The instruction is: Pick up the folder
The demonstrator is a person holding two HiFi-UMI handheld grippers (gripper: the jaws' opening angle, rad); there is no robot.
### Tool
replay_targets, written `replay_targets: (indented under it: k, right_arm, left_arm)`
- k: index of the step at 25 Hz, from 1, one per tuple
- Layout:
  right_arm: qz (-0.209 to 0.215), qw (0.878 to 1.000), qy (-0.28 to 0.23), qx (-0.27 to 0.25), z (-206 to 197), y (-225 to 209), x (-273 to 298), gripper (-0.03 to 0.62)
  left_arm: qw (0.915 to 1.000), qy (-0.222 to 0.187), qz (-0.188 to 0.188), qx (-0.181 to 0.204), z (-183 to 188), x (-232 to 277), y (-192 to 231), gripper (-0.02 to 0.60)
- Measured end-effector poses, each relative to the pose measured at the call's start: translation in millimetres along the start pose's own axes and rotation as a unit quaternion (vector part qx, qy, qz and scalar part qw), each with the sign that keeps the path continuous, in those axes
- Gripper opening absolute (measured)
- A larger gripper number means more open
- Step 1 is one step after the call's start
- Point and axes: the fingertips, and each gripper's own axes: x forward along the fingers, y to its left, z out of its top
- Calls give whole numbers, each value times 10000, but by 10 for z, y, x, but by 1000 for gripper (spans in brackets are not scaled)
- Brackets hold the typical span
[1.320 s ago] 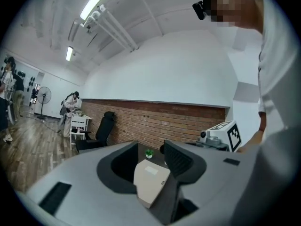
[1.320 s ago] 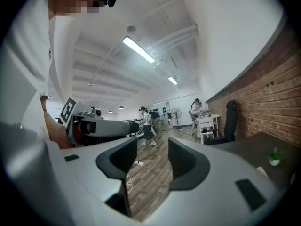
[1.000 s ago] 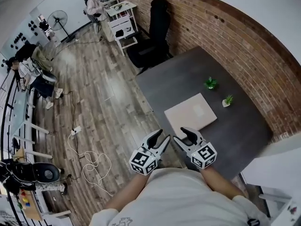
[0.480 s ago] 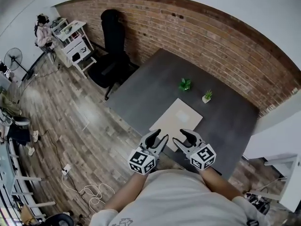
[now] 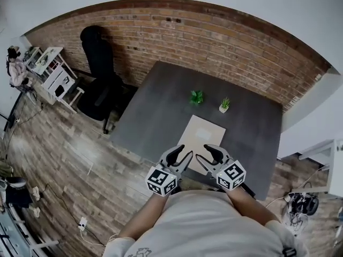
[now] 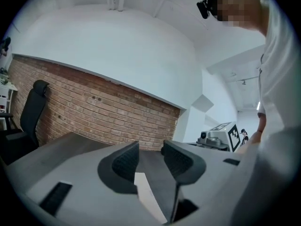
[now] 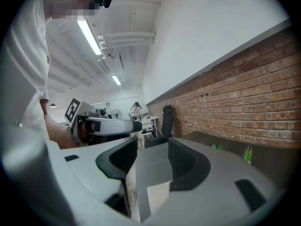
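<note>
A flat beige folder [image 5: 201, 137] lies on the dark grey table [image 5: 161, 111], near its front edge. Both grippers hover level at that edge, just short of the folder's near end. My left gripper [image 5: 181, 153] is open with nothing between its jaws; in the left gripper view [image 6: 150, 157] a corner of the folder [image 6: 148, 197] shows low between them. My right gripper [image 5: 205, 152] is open and empty too [image 7: 153, 157], with the folder [image 7: 157, 195] below its jaws. The left gripper [image 7: 103, 125] also shows in the right gripper view.
Two small potted plants [image 5: 196, 96] [image 5: 224, 105] stand on the table beyond the folder. A brick wall [image 5: 214, 42] runs behind the table. A black office chair [image 5: 99, 71] stands at the table's left end. A white desk [image 5: 51, 71] is at far left.
The head view has swung round, so the table and folder now lie straight ahead. Both grippers have come up to the table's near edge, closer to the folder. Their jaws stay open.
</note>
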Motion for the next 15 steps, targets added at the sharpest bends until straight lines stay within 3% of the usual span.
replay_targets:
  k: [15]
  right_arm:
    - [-850, 9955, -58, 419, -199, 275, 271, 213]
  left_arm:
    - [9955, 453, -830, -22, -143, -255, 315, 166]
